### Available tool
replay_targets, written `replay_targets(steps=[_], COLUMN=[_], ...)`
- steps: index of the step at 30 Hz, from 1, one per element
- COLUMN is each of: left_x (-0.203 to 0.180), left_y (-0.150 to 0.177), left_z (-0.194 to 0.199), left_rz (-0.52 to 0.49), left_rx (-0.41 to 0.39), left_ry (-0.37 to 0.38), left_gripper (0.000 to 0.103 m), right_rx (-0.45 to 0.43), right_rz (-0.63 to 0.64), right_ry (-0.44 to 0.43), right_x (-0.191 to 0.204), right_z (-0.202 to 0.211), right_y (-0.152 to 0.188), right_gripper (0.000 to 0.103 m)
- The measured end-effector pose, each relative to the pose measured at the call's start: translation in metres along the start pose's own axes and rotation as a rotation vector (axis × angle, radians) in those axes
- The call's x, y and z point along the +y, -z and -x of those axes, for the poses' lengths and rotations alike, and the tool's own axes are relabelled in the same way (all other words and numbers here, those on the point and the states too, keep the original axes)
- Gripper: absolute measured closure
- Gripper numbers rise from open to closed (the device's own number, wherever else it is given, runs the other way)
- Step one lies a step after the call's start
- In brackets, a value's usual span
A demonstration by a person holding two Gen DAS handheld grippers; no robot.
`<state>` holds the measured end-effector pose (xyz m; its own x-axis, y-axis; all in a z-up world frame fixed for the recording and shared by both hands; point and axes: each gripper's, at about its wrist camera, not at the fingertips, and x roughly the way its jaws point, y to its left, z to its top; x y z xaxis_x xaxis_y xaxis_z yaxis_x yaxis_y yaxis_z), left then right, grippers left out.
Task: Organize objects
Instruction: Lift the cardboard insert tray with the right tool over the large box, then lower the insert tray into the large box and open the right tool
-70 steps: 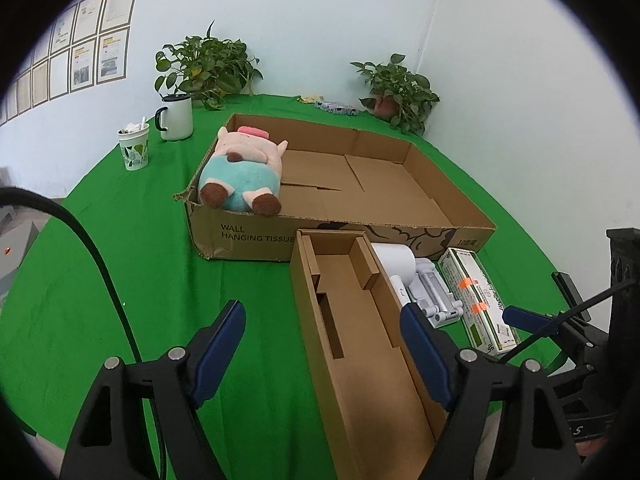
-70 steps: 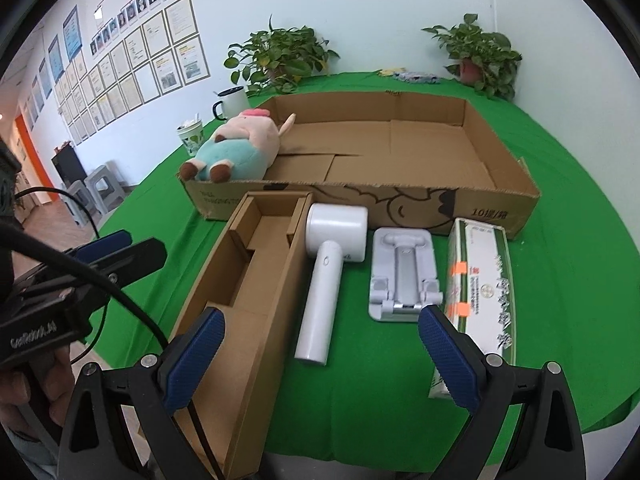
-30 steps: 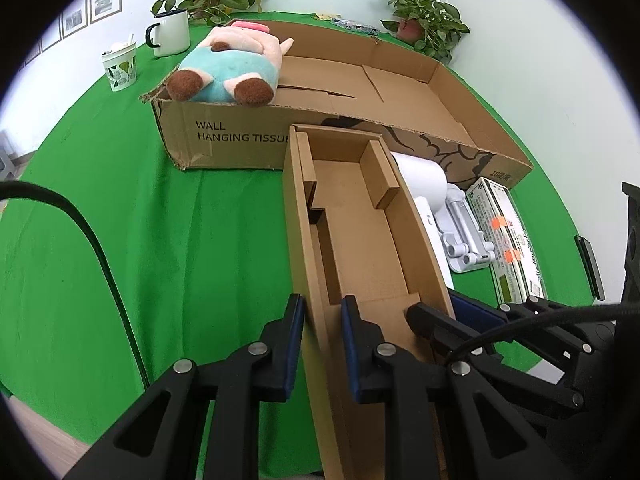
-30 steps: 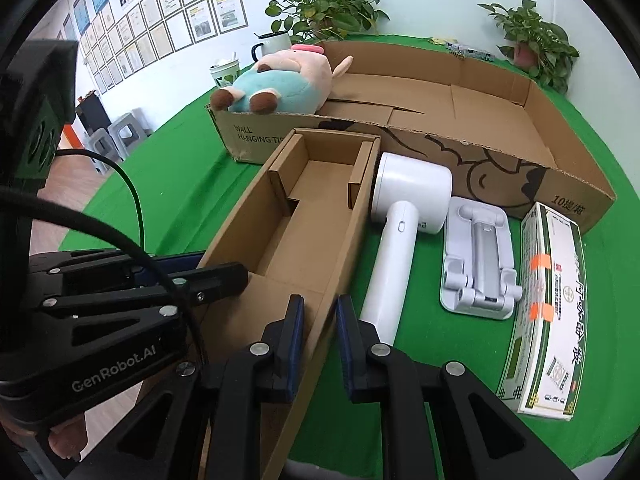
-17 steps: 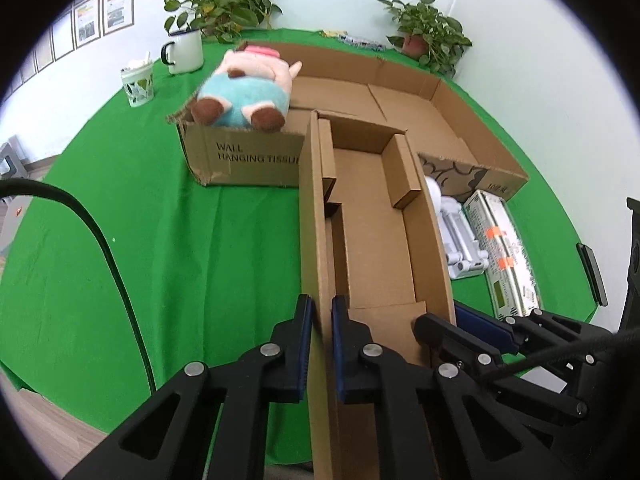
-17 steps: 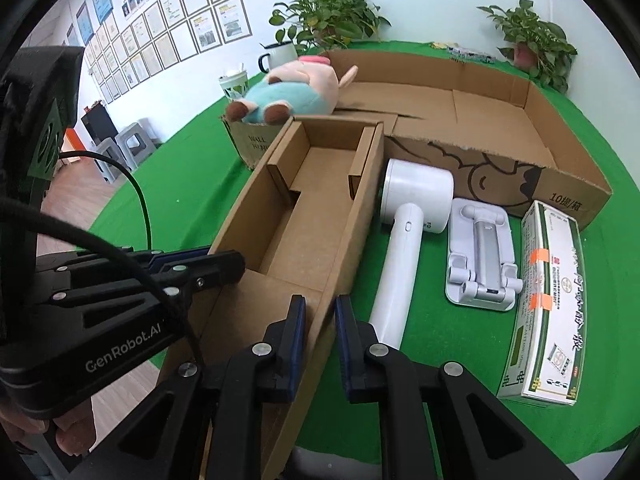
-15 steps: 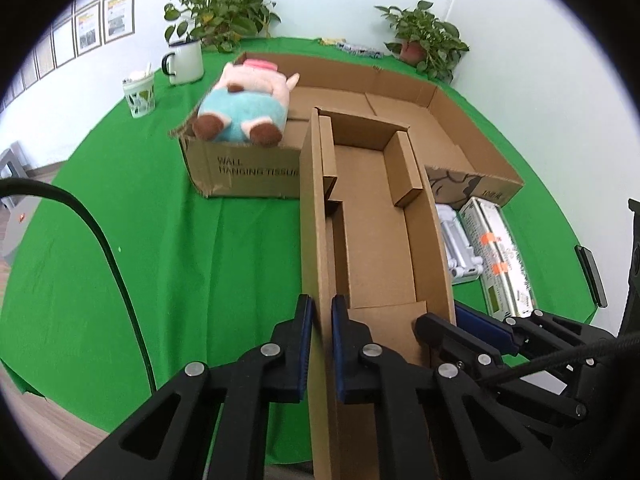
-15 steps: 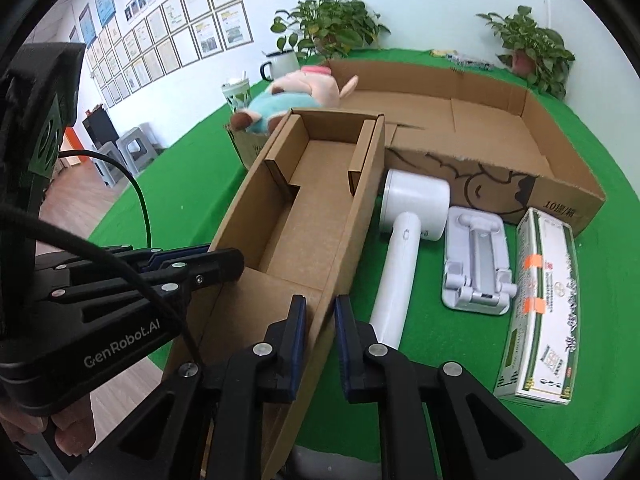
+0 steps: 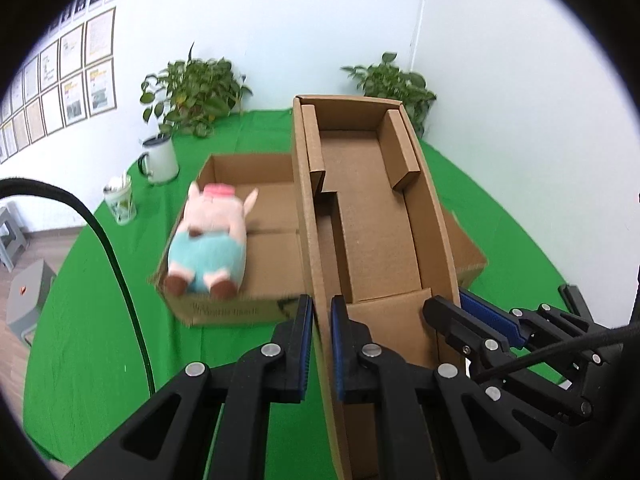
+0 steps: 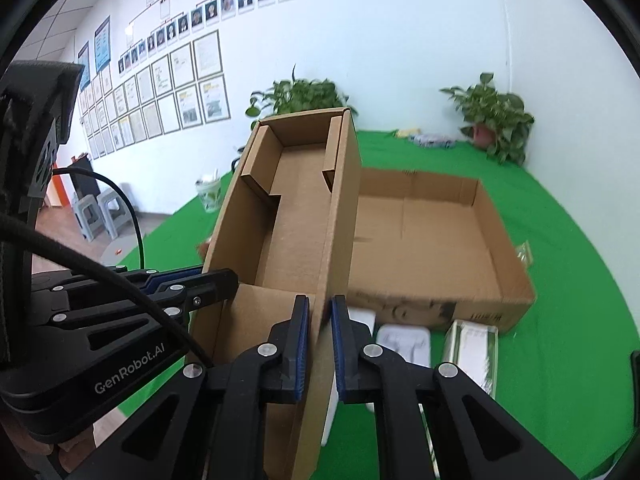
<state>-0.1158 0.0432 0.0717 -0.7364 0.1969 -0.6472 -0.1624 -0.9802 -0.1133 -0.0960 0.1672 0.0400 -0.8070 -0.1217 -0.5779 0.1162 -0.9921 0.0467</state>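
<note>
Narrow cardboard box (image 9: 376,216) held aloft (tilted), each gripper's jaws clamped on a side wall.

Narrow box (image 10: 304,216) hides plush pig in right view; white items (image 10: 404,340) lower right mostly covered, blurred. Big box lettering (image 9: 228,312) smeared, unreadable, left view.

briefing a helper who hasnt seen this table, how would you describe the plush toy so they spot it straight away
On the green table lies a big shallow cardboard tray. In its near left corner lies the plush toy, a pink pig in light blue shorts with brown feet. It is the only soft, coloured thing in the otherwise bare brown tray.
</note>
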Motion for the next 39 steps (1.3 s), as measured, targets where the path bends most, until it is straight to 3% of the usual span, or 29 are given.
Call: replay_targets(steps=[5, 10, 24, 29, 39], left_x=[0.0, 0.009, 0.04, 0.051, 0.074], left_y=[-0.039, -0.069, -0.13, -0.132, -0.097], left_z=[-0.005, -0.02, -0.075, -0.115, -0.198], left_rz=[-0.025, -0.037, -0.033, -0.039, -0.03], left_rx=[-0.069, -0.083, -0.061, 0.013, 0.256], left_ry=[0.008, 0.014, 0.006, -0.036, -0.093], left_gripper=[0.095, 0.095, 0.095, 0.095, 0.095], right_rx=[-0.057, -0.086, -0.053, 0.021, 0.214], right_rz=[0.004, -0.005, -0.052, -0.091, -0.171], right_ry=[0.026, 0.031, -0.005, -0.036, -0.077], right_x=[-0.008, -0.011, -0.035, -0.046, -0.061], right_z=[-0.002, -0.015, -0.118, -0.184, -0.303], right_y=[-0.035, -0.068, -0.151, -0.156, -0.106], right_gripper=[0.094, 0.094, 0.094, 0.094, 0.094])
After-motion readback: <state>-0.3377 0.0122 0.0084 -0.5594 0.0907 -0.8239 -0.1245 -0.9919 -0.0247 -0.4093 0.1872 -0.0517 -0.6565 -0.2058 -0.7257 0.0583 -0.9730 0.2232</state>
